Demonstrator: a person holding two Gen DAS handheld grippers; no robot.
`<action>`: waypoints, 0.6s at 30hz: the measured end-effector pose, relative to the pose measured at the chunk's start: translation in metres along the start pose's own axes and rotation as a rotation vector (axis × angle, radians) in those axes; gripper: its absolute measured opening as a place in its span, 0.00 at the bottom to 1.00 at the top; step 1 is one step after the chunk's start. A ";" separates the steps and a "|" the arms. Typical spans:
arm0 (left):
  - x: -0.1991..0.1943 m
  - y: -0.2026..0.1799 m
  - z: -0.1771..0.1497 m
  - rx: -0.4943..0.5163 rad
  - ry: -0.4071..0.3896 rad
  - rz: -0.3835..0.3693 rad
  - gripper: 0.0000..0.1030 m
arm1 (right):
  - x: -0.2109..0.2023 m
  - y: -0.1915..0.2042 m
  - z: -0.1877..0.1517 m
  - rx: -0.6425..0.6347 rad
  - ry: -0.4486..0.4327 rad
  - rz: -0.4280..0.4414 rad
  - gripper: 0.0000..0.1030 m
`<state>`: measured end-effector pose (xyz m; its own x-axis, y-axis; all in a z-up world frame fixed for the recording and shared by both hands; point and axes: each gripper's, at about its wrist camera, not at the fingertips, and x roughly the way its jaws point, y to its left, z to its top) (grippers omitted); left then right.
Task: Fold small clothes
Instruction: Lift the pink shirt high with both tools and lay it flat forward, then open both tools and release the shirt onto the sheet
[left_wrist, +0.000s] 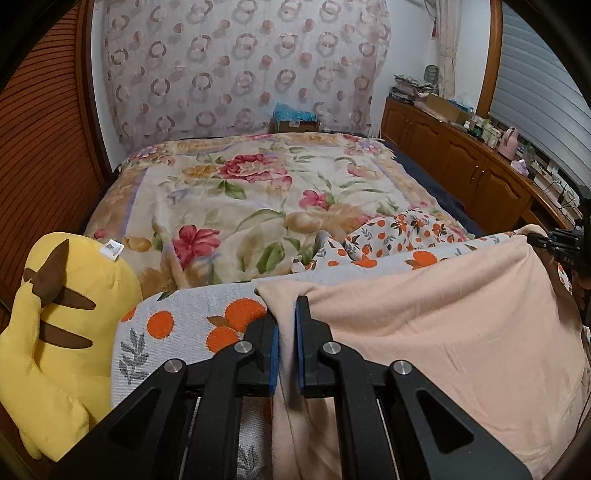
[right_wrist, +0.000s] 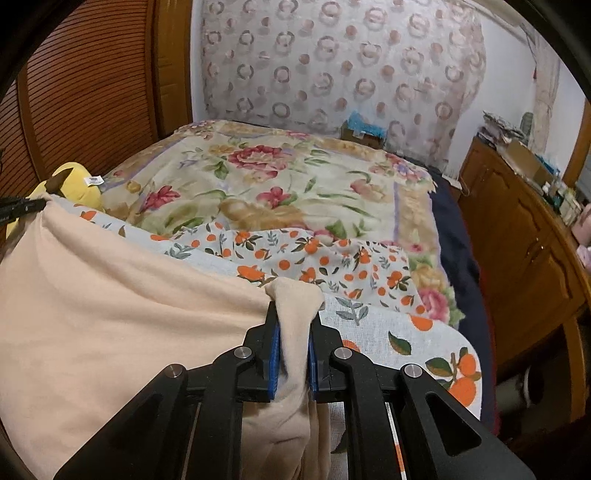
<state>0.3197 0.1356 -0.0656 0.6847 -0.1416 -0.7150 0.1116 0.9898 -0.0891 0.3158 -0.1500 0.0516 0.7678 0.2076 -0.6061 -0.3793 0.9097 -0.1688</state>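
Your left tool (left_wrist: 287, 328) is clamped on one top corner of a peach garment (left_wrist: 436, 332), its blue pads (left_wrist: 274, 354) pinching a bunched fold of the cloth, while your right tool (right_wrist: 293, 332) is clamped on the opposite top corner of the same garment (right_wrist: 110, 314), a fuller wad of fabric gathered between its jaws. You hold the garment stretched between the two tools, its upper edge sagging slightly in the middle, above the near end of a bed (left_wrist: 447, 195). In the left wrist view the right tool's black fingers (left_wrist: 554, 240) show at the far right edge, gripping the far corner; in the right wrist view the left tool appears as a dark sliver at the left edge. Beneath and just behind the garment lies a pale cloth printed with oranges (left_wrist: 184, 325), its near part flat and its far part rumpled over a floral blanket (left_wrist: 258, 192) that covers most of the bed. A yellow plush toy (left_wrist: 62, 332) with brown stripes rests beside the orange-print cloth on your left. Wooden cabinets (left_wrist: 461, 162) crowded with boxes and bottles line the right wall, and a sheer circle-patterned curtain (left_wrist: 240, 66) hangs behind the bed.
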 end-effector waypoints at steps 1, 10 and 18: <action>-0.001 0.000 0.000 0.002 0.000 0.001 0.10 | -0.002 0.000 0.001 0.003 -0.001 -0.001 0.15; -0.039 -0.001 -0.008 0.024 -0.060 0.013 0.57 | -0.052 0.001 -0.005 0.054 -0.058 -0.036 0.40; -0.091 0.004 -0.048 -0.023 -0.082 -0.006 0.77 | -0.119 0.016 -0.055 0.083 -0.111 0.015 0.61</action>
<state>0.2233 0.1532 -0.0345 0.7410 -0.1474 -0.6551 0.0998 0.9890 -0.1096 0.1895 -0.1799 0.0781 0.8166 0.2553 -0.5176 -0.3503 0.9320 -0.0930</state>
